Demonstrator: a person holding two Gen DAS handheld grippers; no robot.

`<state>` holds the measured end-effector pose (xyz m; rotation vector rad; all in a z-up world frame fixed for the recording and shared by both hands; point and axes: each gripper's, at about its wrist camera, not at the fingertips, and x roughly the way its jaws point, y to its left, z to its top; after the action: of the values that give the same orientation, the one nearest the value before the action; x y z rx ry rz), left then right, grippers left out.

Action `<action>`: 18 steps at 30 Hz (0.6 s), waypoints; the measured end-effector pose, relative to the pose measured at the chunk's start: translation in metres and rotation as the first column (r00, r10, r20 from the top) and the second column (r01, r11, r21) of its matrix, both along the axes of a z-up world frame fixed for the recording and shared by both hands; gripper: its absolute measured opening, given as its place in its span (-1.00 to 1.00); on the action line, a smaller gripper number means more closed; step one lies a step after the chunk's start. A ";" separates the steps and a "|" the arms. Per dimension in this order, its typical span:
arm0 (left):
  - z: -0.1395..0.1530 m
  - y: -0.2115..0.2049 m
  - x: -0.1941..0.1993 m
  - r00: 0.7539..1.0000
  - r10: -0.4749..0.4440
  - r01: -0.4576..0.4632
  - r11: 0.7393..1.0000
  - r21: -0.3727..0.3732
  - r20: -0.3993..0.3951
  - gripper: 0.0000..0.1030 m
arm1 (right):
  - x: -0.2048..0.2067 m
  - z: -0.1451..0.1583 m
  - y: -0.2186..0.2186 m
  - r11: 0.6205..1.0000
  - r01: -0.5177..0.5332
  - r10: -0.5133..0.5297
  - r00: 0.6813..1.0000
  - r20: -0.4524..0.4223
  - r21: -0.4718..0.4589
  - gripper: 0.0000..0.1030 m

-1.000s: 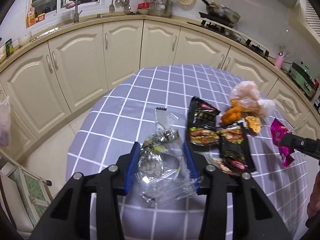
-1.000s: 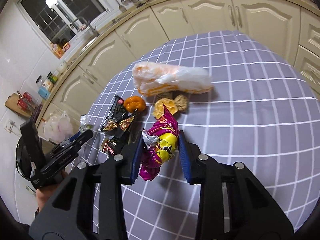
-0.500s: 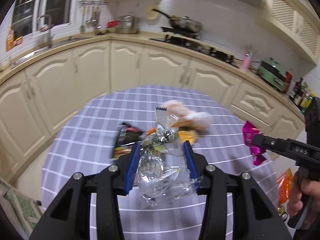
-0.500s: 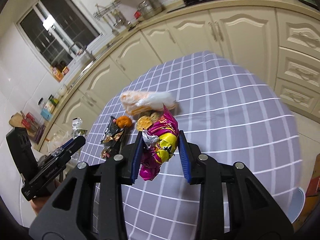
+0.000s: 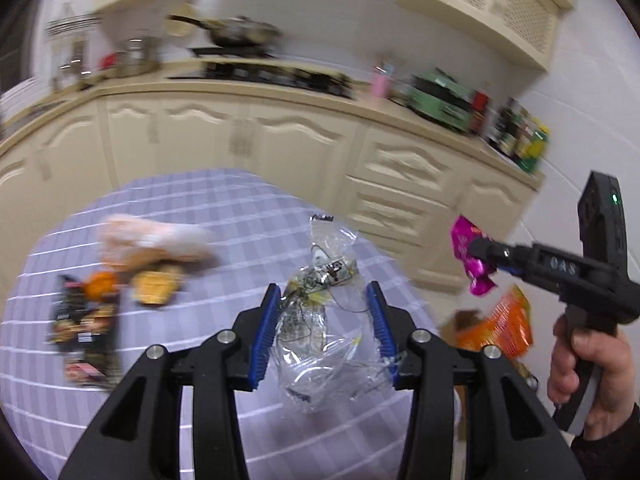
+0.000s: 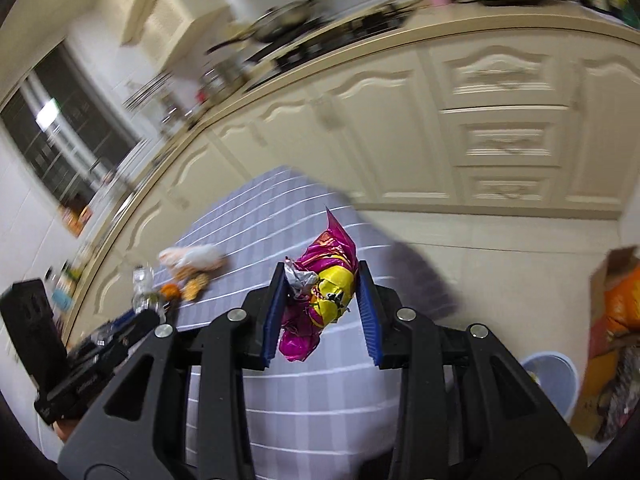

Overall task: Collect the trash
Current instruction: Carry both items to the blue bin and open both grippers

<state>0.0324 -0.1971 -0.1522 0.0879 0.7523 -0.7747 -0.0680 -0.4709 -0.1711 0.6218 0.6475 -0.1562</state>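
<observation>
My left gripper is shut on a crumpled clear plastic wrapper and holds it above the checked table. My right gripper is shut on a magenta and yellow foil wrapper, held above the table's right edge; it also shows in the left wrist view. On the table lie a pale plastic bag, an orange piece, a yellow snack piece and dark snack wrappers.
A pale blue bin stands on the floor right of the table. An orange bag in a cardboard box is next to it. Cream kitchen cabinets curve behind the table. Both views are motion-blurred.
Both grippers have swung to the right with their wrappers still held. The floor, the bin and the orange bag have come into view.
</observation>
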 end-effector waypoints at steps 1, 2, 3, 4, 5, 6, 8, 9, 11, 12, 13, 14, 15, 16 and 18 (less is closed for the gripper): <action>-0.003 -0.015 -0.006 0.999 -0.037 0.037 0.999 0.005 -0.008 -0.17 | -0.010 -0.002 -0.010 1.000 0.028 -0.028 1.000 -0.005 -0.002 -0.35; -0.007 -0.030 -0.012 0.997 -0.071 0.071 0.997 0.010 -0.023 -0.17 | -0.021 -0.004 -0.020 0.998 0.058 -0.058 0.998 -0.012 -0.003 -0.35; -0.011 -0.044 -0.018 0.994 -0.104 0.104 0.994 0.015 -0.035 -0.17 | -0.035 -0.008 -0.033 0.995 0.096 -0.096 0.995 -0.021 0.002 -0.35; -0.016 -0.053 -0.023 0.991 -0.126 0.127 0.992 0.019 -0.041 -0.17 | -0.049 -0.012 -0.045 0.991 0.133 -0.133 0.991 -0.033 0.005 -0.35; -0.020 -0.072 -0.031 0.984 -0.169 0.170 0.985 0.028 -0.049 -0.17 | -0.058 -0.016 -0.053 0.987 0.159 -0.158 0.986 -0.043 0.004 -0.35; -0.024 -0.081 -0.037 0.979 -0.198 0.200 0.979 0.031 -0.057 -0.17 | -0.072 -0.023 -0.064 0.980 0.198 -0.197 0.978 -0.064 -0.002 -0.34; -0.032 -0.108 -0.050 0.961 -0.264 0.268 0.963 0.043 -0.078 -0.17 | -0.094 -0.036 -0.082 0.967 0.253 -0.252 0.962 -0.101 0.001 -0.35; -0.038 -0.122 -0.058 0.951 -0.297 0.302 0.952 0.053 -0.091 -0.17 | -0.108 -0.045 -0.093 0.957 0.289 -0.284 0.951 -0.124 0.017 -0.35; -0.050 -0.146 -0.070 0.929 -0.348 0.358 0.931 0.068 -0.123 -0.17 | -0.127 -0.059 -0.107 0.940 0.339 -0.331 0.931 -0.155 0.029 -0.34; -0.059 -0.162 -0.078 0.914 -0.377 0.391 0.917 0.080 -0.150 -0.17 | -0.139 -0.069 -0.116 0.928 0.370 -0.358 0.917 -0.174 0.043 -0.34; -0.067 -0.175 -0.085 0.899 -0.401 0.420 0.903 0.089 -0.173 -0.17 | -0.149 -0.077 -0.122 0.916 0.397 -0.381 0.905 -0.191 0.054 -0.34; -0.076 -0.188 -0.092 0.885 -0.423 0.447 0.889 0.099 -0.197 -0.17 | -0.154 -0.084 -0.126 0.908 0.416 -0.397 0.895 -0.206 0.057 -0.34; -0.083 -0.197 -0.098 0.873 -0.438 0.466 0.879 0.103 -0.213 -0.17 | -0.163 -0.093 -0.131 0.896 0.439 -0.415 0.881 -0.228 0.063 -0.34; -0.093 -0.210 -0.106 0.856 -0.460 0.494 0.862 0.113 -0.237 -0.17 | -0.171 -0.102 -0.135 0.887 0.455 -0.425 0.871 -0.245 0.079 -0.34; -0.109 -0.229 -0.118 0.834 -0.484 0.531 0.835 0.144 -0.266 -0.17 | -0.181 -0.116 -0.139 0.872 0.479 -0.441 0.856 -0.272 0.094 -0.34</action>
<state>-0.0860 -0.4266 -0.2617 0.4186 1.0419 -1.2285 -0.2495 -0.6099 -0.2869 0.9186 0.7415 -0.6462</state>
